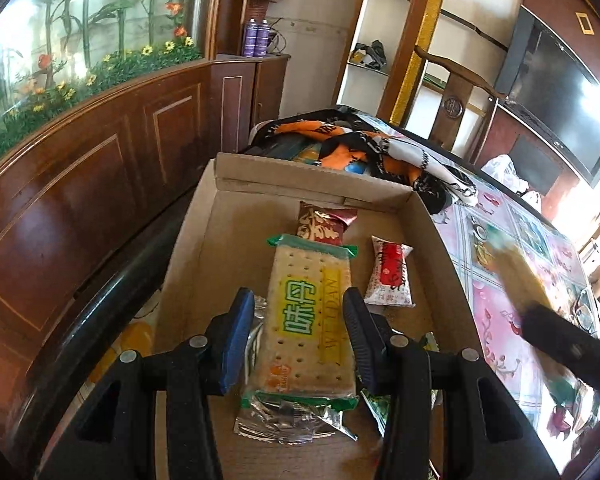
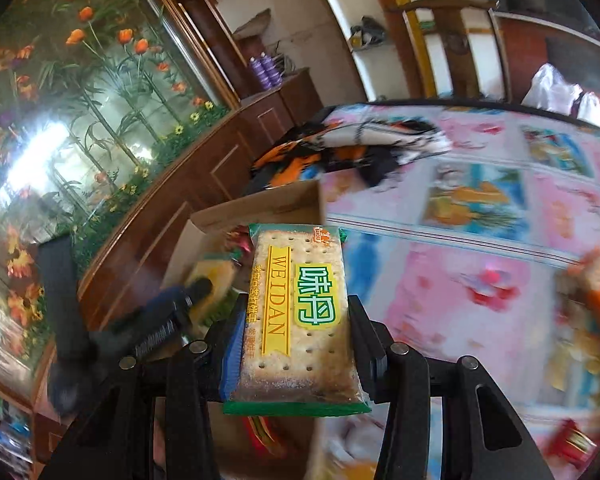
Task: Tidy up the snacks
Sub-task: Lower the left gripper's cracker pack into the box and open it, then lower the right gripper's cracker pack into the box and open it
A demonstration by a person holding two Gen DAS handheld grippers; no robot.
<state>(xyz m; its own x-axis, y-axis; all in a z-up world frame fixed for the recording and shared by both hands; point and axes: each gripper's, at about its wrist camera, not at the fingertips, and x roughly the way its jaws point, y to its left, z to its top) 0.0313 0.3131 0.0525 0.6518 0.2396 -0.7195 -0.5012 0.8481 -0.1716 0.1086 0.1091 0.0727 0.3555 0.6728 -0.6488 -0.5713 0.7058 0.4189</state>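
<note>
Now, in the left wrist view your left gripper (image 1: 300,336) pinches a light, brittle cracker packet (image 1: 310,320) over the cardboard box (image 1: 204,248), while in the right wrist view your right gripper (image 2: 294,344) clamps a second cracker pack (image 2: 300,316) by its long edges, the box at ten o'clock.

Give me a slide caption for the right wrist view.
Right tool carries a Weidan cracker pack toward the cardboard box where the left tool waits.

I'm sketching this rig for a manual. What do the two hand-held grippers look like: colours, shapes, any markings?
Both look alike. The left hand-held gripper and right hand-held gripper have matte black angular frames with cut-out slots and round silver pivot bolts. On each, the finger at the picture's left carries a blue ribbed pad, the other a black ribbed one. No cables, lettering or sleeves show.
</note>
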